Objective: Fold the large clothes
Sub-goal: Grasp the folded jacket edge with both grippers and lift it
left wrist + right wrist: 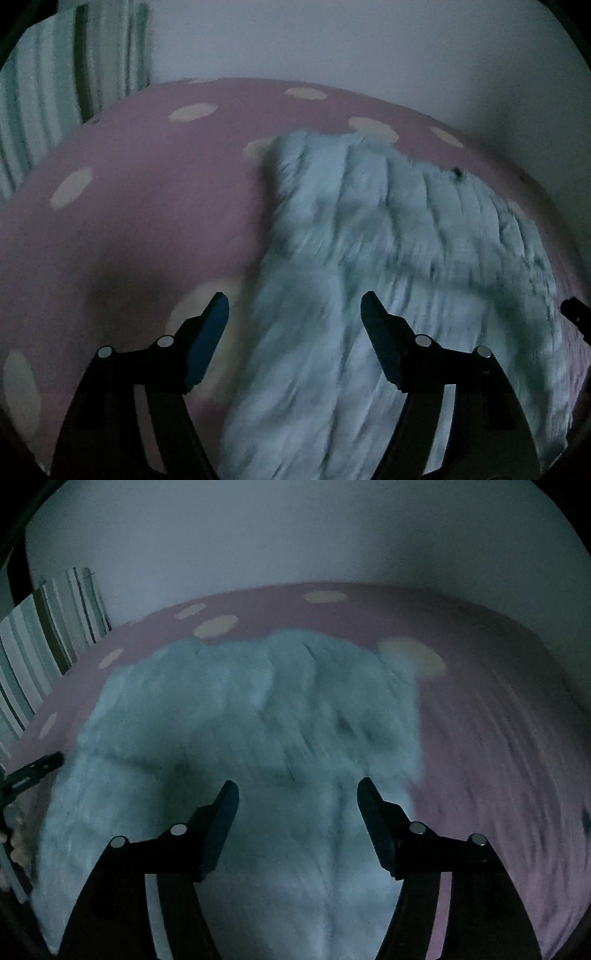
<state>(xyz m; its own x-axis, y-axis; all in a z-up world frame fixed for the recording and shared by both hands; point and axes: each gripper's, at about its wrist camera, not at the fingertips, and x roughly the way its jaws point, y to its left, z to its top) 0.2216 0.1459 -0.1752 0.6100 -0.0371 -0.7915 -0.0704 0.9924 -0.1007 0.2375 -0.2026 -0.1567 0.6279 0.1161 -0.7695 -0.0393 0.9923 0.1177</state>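
Note:
A pale blue fluffy garment (388,258) lies spread on a pink bed with cream dots (147,177). My left gripper (295,306) is open and empty, hovering above the garment's left edge. The garment also shows in the right wrist view (258,720), lying flat and filling the middle. My right gripper (297,794) is open and empty above the garment's near part. The right gripper's tip shows at the right edge of the left wrist view (576,314), and the left gripper's tip at the left edge of the right wrist view (33,771).
A plain white wall (369,48) runs behind the bed. A striped curtain or panel (55,92) stands at the far left, also in the right wrist view (44,627). Bare pink sheet (498,738) lies right of the garment. The scene is dim and blurred.

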